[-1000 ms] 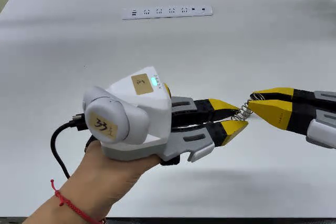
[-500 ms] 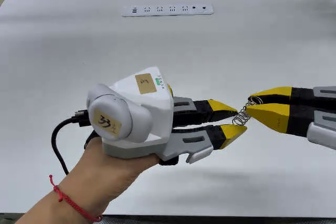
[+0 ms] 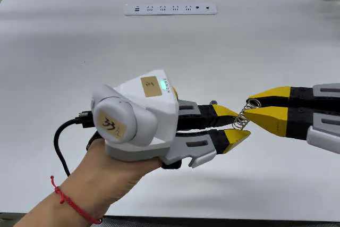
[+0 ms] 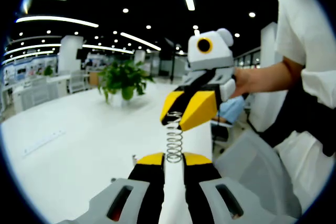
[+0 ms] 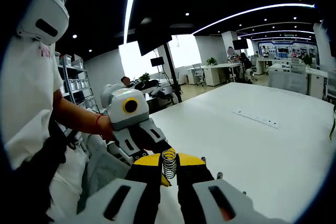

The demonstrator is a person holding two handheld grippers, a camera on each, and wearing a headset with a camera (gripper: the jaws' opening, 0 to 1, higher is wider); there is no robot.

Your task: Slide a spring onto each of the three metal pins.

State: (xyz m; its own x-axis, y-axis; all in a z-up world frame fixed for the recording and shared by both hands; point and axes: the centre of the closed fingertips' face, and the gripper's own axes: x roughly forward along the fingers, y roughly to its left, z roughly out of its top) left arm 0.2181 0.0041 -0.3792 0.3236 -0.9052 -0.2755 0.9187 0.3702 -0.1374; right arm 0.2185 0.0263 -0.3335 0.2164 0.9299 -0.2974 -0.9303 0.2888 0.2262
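I am looking down on the white workbench (image 3: pixel 79 67), which takes up most of the head view. Above its near edge, on the left, a hand (image 3: pixel 106 176) holds the left gripper (image 3: pixel 236 122), its yellow tips pointing right. The right gripper (image 3: pixel 247 108) comes in from the right edge, tips pointing left, so the two meet tip to tip just right of centre. A white power strip (image 3: pixel 170 9) lies far back on the bench, well apart from both. A black cable (image 3: pixel 58 142) loops down from the rear of the left gripper, and a red bracelet (image 3: pixel 71 206) sits on the wrist.

The spring (image 3: pixel 243 116) is held in the air between the two sets of tips, off the bench. The right gripper's jaws are clamped on its upper end. In the left gripper view the spring (image 4: pixel 174 140) runs from the right gripper (image 4: pixel 173 121) down into the narrow gap of the left gripper (image 4: pixel 174 157). Those jaws stand slightly apart, and I cannot tell whether they grip anything.
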